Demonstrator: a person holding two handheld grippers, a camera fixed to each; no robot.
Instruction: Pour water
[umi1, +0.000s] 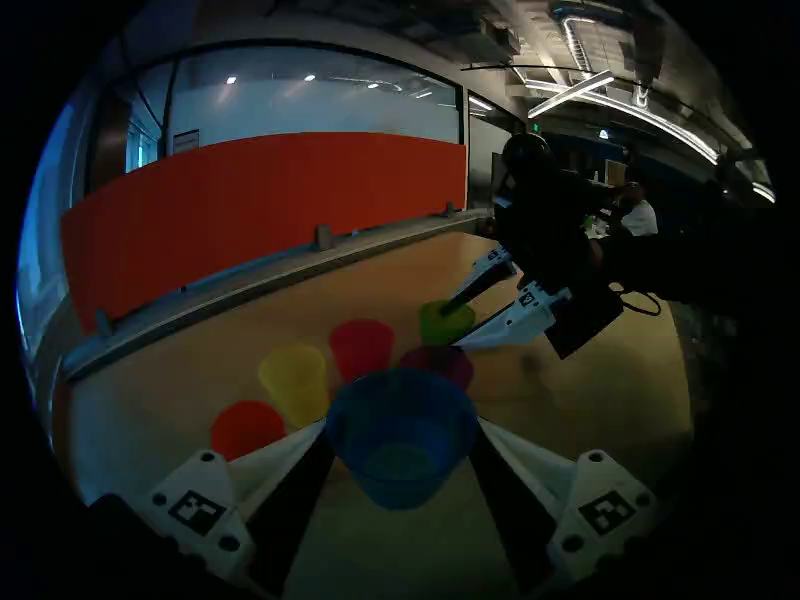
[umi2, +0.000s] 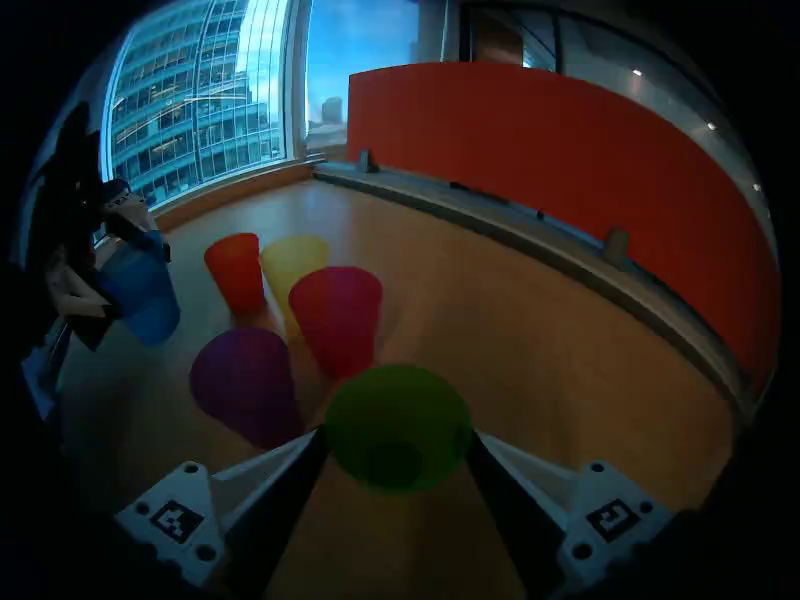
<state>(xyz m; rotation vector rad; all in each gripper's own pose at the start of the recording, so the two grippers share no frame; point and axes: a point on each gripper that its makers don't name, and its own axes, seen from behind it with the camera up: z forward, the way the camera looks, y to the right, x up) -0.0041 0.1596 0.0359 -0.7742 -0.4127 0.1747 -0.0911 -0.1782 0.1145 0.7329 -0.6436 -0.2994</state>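
My left gripper (umi1: 400, 445) is shut on a blue cup (umi1: 400, 430), held close in front of the camera with its mouth toward me; whether it holds water I cannot tell. My right gripper (umi2: 398, 440) is shut on a green cup (umi2: 398, 425). On the wooden table (umi2: 560, 330) stand an orange cup (umi2: 235, 268), a yellow cup (umi2: 292, 262), a red cup (umi2: 337, 315) and a purple cup (umi2: 245, 385). The left gripper view has the right gripper (umi1: 458, 322) farther off, holding the green cup (umi1: 440, 320) just beyond the purple cup (umi1: 445, 365).
A long orange partition (umi1: 270, 205) with a grey rail (umi1: 250, 280) runs along the table's far edge. Large windows (umi2: 200, 100) lie past the table's end. A dark sleeve (umi1: 560, 230) reaches in behind the right gripper. Bare table lies right of the cups.
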